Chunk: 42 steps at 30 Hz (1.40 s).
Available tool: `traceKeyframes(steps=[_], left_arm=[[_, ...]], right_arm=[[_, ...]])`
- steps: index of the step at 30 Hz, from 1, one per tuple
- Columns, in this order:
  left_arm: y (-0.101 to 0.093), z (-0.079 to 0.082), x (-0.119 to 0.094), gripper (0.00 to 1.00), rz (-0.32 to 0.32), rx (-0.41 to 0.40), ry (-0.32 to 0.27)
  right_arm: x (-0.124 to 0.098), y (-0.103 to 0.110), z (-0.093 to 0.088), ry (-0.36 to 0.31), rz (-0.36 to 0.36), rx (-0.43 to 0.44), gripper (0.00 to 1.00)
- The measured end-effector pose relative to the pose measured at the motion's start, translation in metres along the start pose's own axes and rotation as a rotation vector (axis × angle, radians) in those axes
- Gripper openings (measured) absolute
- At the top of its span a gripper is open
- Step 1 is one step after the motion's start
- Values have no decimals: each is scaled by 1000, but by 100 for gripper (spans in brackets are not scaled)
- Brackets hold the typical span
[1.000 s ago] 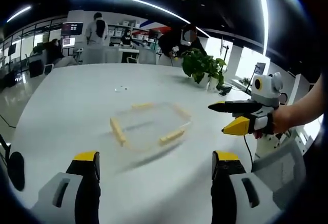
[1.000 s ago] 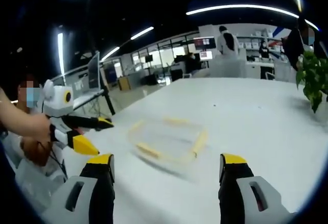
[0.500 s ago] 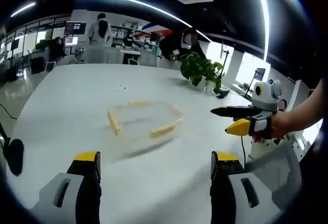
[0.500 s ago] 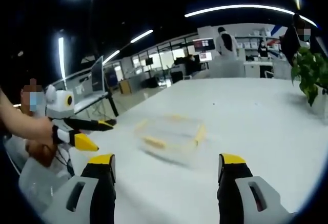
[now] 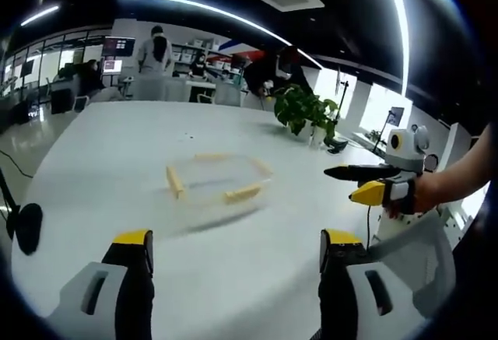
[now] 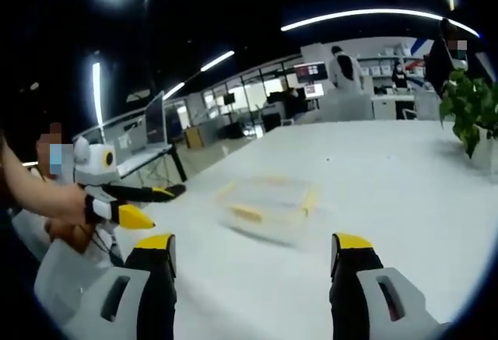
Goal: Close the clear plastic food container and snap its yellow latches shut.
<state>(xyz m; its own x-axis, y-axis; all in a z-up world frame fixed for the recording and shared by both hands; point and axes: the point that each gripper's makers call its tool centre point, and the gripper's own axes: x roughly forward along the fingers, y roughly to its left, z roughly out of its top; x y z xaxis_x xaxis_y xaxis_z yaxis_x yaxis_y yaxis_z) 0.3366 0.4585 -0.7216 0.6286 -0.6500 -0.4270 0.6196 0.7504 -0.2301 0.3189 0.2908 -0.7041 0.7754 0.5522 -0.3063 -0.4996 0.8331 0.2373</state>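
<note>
From the left gripper view I see my left hand-held gripper [image 5: 233,250] released, its two yellow-tipped jaws standing wide apart with nothing between them; ahead of them, well apart, the clear rectangular plastic food container with yellow latches [image 5: 214,184] lies flat on the wide white surface [image 5: 117,153], roughly centred between the jaws and a little left of midway. My right hand-held gripper [image 5: 354,183] comes into that view from the right, off to the right of the container and clear of it; its black and yellow jaws stand parted, gripping nothing; a hand [image 5: 424,192] holds it.

From the right gripper view the right hand-held gripper [image 6: 255,250] is likewise released, jaws spread; the container [image 6: 268,200] sits ahead of them on the surface [image 6: 389,169], blurred, untouched. The left hand-held gripper [image 6: 159,204] enters from the left, near the surface's edge, jaws parted, beside the container but apart from it. A green leafy potted plant [image 5: 307,106] stands farther back on the surface, beyond the container.
</note>
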Motion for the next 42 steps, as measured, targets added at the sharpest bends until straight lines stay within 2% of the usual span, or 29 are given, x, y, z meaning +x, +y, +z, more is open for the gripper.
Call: traceKeyframes(steps=[21, 27, 36, 38, 42], left_arm=[[-13, 0, -20, 88, 7, -19, -71], [-12, -11, -27, 87, 24, -35, -66], [-12, -19, -41, 89, 55, -32, -76], [-12, -20, -43, 90, 58, -52, -79], [-14, -20, -45, 90, 59, -34, -81]], right_arm=[[-30, 6, 1, -32, 1, 19, 83], [-40, 5, -3, -36, -9, 30, 83], [-48, 15, -8, -38, 7, 11, 88], [-51, 19, -10, -37, 16, 14, 89], [-58, 20, -11, -50, 9, 38, 90]])
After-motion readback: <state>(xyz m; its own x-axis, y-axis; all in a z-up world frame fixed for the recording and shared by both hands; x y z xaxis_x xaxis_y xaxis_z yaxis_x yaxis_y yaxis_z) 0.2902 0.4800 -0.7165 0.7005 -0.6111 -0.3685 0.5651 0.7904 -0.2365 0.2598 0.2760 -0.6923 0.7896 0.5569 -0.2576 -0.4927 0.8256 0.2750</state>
